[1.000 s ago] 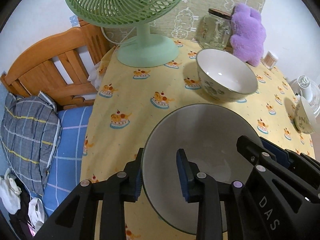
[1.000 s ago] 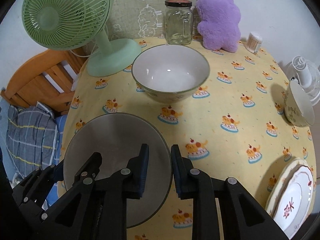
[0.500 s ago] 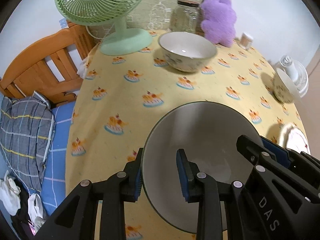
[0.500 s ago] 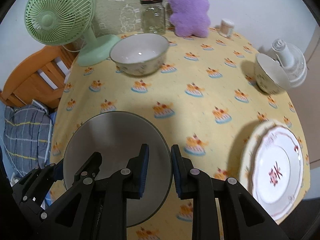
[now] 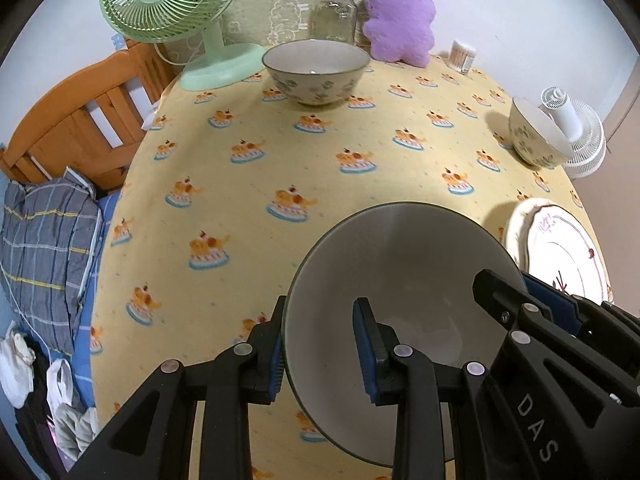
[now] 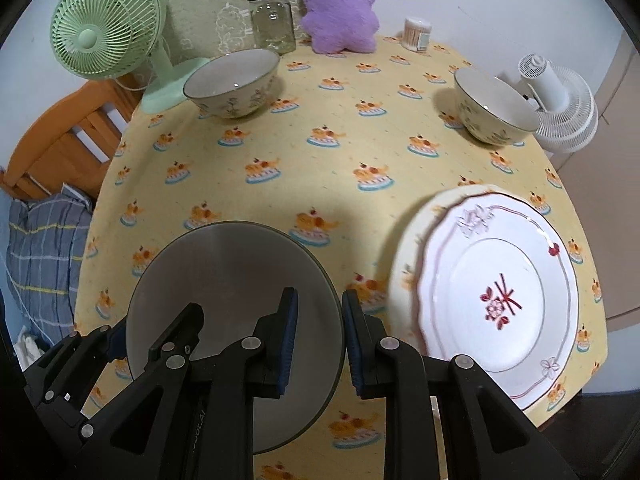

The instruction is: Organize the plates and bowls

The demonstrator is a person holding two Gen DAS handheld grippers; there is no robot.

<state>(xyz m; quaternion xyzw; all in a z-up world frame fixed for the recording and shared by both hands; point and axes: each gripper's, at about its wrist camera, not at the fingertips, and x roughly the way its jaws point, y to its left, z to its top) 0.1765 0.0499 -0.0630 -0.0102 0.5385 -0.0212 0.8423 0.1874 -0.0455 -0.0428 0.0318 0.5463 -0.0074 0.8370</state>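
Note:
Both grippers hold one large grey bowl (image 5: 404,280) by opposite sides of its rim, above the near part of the table. My left gripper (image 5: 320,348) is shut on its left rim. My right gripper (image 6: 318,336) is shut on its right rim; the bowl also shows in the right wrist view (image 6: 224,276). A floral bowl (image 5: 316,70) stands at the back near the fan, seen also in the right wrist view (image 6: 232,82). A smaller floral bowl (image 6: 494,106) stands at the right edge. A white plate (image 6: 500,292) lies on a cream plate (image 6: 408,240) at the near right.
The yellow tablecloth (image 6: 320,168) covers the table. At the back stand a green fan (image 6: 108,28), a glass jar (image 6: 274,20), a purple plush toy (image 6: 340,4) and a cotton swab box (image 6: 416,34). A white fan (image 6: 560,104) is off the right edge. A bed (image 5: 48,220) lies left.
Both grippers with the grey bowl have pulled back and to the right, away from the fan. The plates at the near right have come into view.

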